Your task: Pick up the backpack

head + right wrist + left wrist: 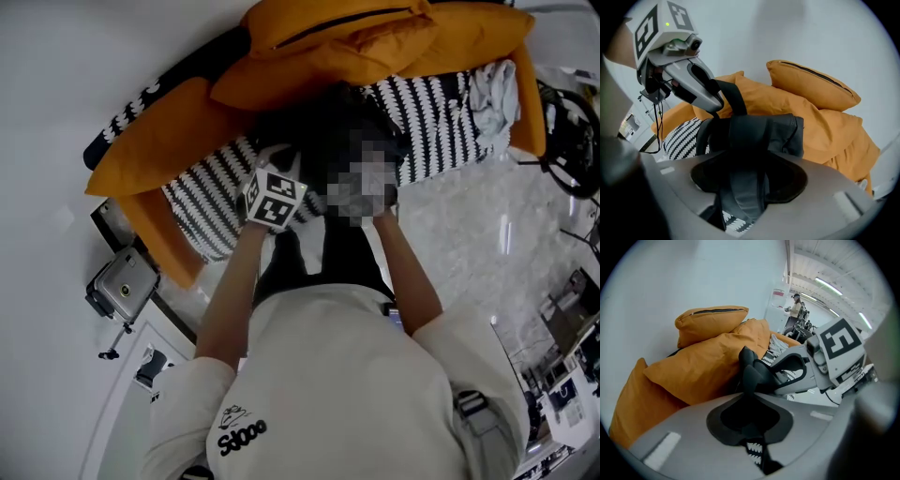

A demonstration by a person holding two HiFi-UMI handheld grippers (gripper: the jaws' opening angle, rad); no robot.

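Left hand-held gripper [751, 397]: pinched shut on a thin dark fold [750, 373] of the backpack [764, 133]. Right hand-held gripper [745, 161]: closed round a broad strap [740, 187] of the same bag. Place of the backpack: on the orange sofa [141, 150], against the striped cushions [206, 206], right in front of the person. Reads as the grasp step, with the lift itself not yet begun. Calls next for raising both hands together and evenly, keeping the 2 grips firm so that neither fold nor strap slips, and clearing the cushions before drawing back.
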